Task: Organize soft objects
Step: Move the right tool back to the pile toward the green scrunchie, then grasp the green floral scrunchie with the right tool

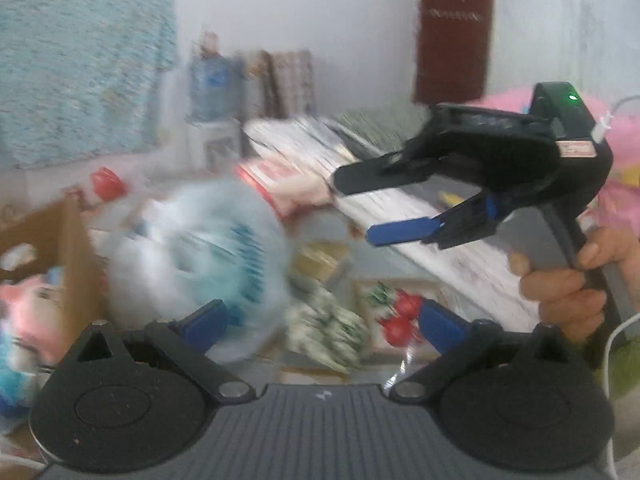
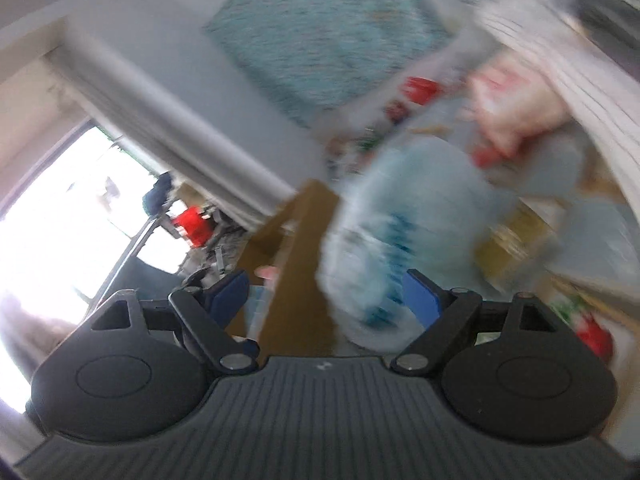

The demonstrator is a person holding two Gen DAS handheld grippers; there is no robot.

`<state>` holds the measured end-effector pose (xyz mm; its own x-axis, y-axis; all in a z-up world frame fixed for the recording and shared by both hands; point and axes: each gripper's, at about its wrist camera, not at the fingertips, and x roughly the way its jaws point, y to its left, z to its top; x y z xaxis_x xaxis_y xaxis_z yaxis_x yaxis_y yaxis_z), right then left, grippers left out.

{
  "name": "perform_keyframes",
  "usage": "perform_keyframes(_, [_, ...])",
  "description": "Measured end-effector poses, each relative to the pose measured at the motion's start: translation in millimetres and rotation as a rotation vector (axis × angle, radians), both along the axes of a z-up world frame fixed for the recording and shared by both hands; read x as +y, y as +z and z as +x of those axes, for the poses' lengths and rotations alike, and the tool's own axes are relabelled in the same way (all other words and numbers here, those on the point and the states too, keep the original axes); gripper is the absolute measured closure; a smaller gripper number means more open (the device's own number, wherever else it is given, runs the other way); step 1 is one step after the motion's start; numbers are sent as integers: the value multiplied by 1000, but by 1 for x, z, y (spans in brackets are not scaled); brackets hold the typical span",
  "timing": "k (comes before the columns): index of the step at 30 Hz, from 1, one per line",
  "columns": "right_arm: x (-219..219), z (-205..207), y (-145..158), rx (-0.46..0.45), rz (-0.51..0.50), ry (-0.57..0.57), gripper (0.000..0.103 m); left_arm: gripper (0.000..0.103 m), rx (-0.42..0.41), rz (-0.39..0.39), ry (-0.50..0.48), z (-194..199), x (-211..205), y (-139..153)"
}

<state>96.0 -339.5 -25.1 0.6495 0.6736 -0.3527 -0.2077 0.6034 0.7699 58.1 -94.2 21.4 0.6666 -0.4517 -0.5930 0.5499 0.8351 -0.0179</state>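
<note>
Soft pale-blue bundle [image 1: 200, 264], blurred, sits just beside the cardboard box [image 1: 68, 256], ahead of both tools. Pink plush toy [image 1: 24, 312] lies inside the box. Left gripper [image 1: 320, 320]: fingers spread, nothing between them. Right gripper [image 1: 354, 208]: fingers spread, empty, held above a stack of folded white cloth [image 1: 400, 200]. Bundle appears untouched, though blur leaves doubt.

No lettering is coming through legibly in either view; blue print is showing on the pale plastic package [image 1: 200, 256], smeared beyond reading by motion; pale lettering is sitting across the dark red hanging [image 1: 454, 28] on the wall, too blurred to make out; a small red label [image 1: 578, 149] is showing on the right gripper [image 1: 356, 210], its characters too small to read.
</note>
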Motion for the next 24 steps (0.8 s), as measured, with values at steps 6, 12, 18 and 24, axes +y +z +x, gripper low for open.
perform_keyframes(6, [-10,-2,-58,103,-6,-62,27,3,48,107,4,7,-35,-49])
perform_keyframes(12, [-1,7,-84,120,-92,-83,41,8,50,157,25,21,-42,-74])
perform_keyframes(18, [10,19,-85,134,-169,-65,52,10,46,192,36,34,-49,-84])
perform_keyframes(24, [17,23,-92,157,-183,-41,64,27,100,178,75,51,-49,-92])
